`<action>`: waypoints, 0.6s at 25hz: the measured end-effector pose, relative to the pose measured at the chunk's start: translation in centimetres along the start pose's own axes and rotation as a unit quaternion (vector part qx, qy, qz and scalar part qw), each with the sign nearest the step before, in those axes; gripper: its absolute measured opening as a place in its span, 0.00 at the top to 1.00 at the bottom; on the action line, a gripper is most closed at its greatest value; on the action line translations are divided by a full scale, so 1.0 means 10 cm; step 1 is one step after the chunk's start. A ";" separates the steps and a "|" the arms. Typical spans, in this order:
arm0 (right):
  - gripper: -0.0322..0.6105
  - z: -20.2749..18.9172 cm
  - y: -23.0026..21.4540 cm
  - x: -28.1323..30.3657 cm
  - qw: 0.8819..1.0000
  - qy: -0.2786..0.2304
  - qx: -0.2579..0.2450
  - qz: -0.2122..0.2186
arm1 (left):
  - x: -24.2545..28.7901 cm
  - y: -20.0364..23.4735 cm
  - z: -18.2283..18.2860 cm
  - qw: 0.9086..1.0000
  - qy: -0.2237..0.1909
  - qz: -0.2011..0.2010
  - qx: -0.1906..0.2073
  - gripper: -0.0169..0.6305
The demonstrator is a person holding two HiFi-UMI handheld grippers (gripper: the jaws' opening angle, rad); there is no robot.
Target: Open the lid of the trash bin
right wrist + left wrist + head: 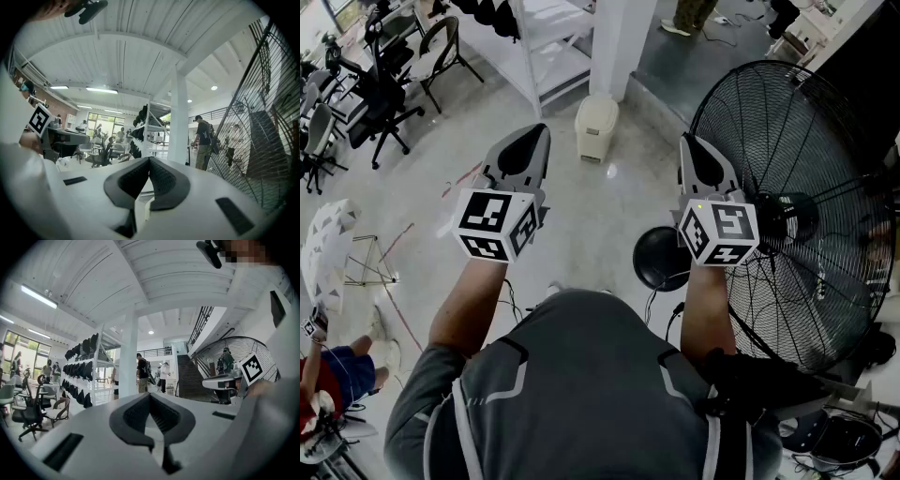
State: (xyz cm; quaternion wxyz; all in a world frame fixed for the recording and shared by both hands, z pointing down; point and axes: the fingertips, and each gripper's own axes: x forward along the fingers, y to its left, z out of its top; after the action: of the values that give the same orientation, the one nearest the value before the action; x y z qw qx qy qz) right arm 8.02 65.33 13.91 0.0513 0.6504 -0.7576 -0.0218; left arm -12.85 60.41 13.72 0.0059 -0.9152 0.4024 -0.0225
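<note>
1. Fan (787, 216): the biggest thing here. It stands at your right, with its cage just beside the right gripper (694, 150). Keep that arm off the grille when you step forward.
2. White pillar (623, 37) and shelf rack (546, 47) are ahead of you. The floor between you and them looks free to walk.
3. Trash bin (596, 127): small, cream, on the floor at the foot of the pillar, just right of the rack. Its lid (598, 105) is down, and it sits well apart from both grippers. The task looks unstarted, so the step in hand is the approach.
4. Left gripper (530, 139): clenched, tips meeting, nothing between them. The right gripper is the same, clamped on nothing. Both are held out in front of your chest, pointing forward.
5. Doing it well:
   - Walk up and get low.
   - Let one gripper's jaws part before you reach.
   - The hinge side and any lip can't be made out from here, so check up close.
   - Lift from the edge opposite the hinge.
   - The bin looks light and may slide or tip — steady its body with the other gripper.
</note>
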 end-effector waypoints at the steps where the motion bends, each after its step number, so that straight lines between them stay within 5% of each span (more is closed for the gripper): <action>1: 0.91 -0.01 0.00 0.01 1.000 0.000 0.000 0.000 | 0.00 0.01 -0.01 1.000 0.000 0.001 0.000 0.96; 15: 0.91 -0.11 -0.10 0.07 1.000 -0.006 0.016 -0.008 | 0.06 0.05 -0.13 1.000 -0.001 -0.003 -0.008 0.96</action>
State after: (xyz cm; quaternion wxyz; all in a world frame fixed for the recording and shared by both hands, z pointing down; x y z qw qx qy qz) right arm 9.04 64.48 14.99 0.0366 0.6571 -0.7528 -0.0140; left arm -12.85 59.66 15.00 -0.0015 -0.9163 0.4002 -0.0186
